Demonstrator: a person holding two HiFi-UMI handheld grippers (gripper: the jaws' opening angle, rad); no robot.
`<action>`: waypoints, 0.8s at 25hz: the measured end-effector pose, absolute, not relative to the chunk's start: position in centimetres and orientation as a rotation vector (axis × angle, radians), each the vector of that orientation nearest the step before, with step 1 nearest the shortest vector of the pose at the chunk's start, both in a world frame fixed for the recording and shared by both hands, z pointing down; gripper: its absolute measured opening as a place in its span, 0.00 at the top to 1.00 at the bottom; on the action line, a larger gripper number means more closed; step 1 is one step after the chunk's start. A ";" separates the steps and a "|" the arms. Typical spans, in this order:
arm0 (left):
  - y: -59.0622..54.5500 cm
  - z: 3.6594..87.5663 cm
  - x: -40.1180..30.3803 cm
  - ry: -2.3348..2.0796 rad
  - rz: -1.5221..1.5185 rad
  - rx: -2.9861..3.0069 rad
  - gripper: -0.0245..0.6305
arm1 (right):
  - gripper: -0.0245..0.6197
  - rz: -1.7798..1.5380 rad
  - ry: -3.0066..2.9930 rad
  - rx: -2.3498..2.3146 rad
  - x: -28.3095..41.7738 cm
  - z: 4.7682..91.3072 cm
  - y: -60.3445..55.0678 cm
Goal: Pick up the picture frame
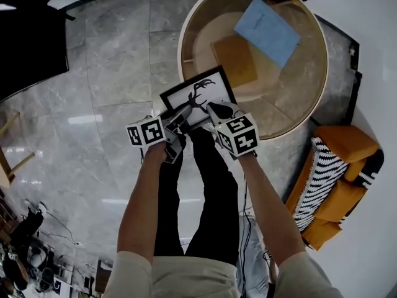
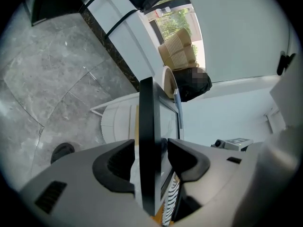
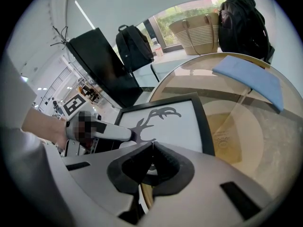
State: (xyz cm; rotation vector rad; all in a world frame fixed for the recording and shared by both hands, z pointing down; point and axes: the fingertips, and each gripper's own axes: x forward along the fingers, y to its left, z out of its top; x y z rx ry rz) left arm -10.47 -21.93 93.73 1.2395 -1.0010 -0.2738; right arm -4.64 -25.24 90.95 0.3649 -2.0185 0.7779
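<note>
The picture frame (image 1: 208,92) has a black border and a white print with a dark antler shape; it lies over the near rim of the round table (image 1: 313,104). My left gripper (image 1: 181,118) is at its left corner. In the left gripper view the frame (image 2: 146,136) stands edge-on between the jaws of the left gripper (image 2: 149,157), with a narrow gap on each side. My right gripper (image 1: 215,109) is at the frame's near edge. In the right gripper view the tips of the right gripper (image 3: 152,144) meet just below the print (image 3: 175,124); the frame's lower edge is hidden behind them.
On the glass-topped table lie a blue folder (image 1: 267,30) and a tan pad (image 1: 236,61). An orange seat with a striped cushion (image 1: 332,179) stands to the right. Grey stone floor (image 1: 105,73) spreads to the left. The person's legs (image 1: 198,191) stand below the frame.
</note>
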 end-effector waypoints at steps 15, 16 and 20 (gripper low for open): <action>-22.7 93.4 -9.8 -1.006 -0.336 1.264 0.67 | 0.91 0.767 -2.055 0.349 -4.5 90.9 -25.2; -22.7 93.3 -9.8 -1.002 -0.339 1.270 0.70 | 0.91 0.766 -2.054 0.349 -4.6 90.9 -25.2; -22.8 92.9 -9.6 -0.989 -0.342 1.282 0.76 | 0.91 0.765 -2.045 0.354 -4.6 91.0 -25.1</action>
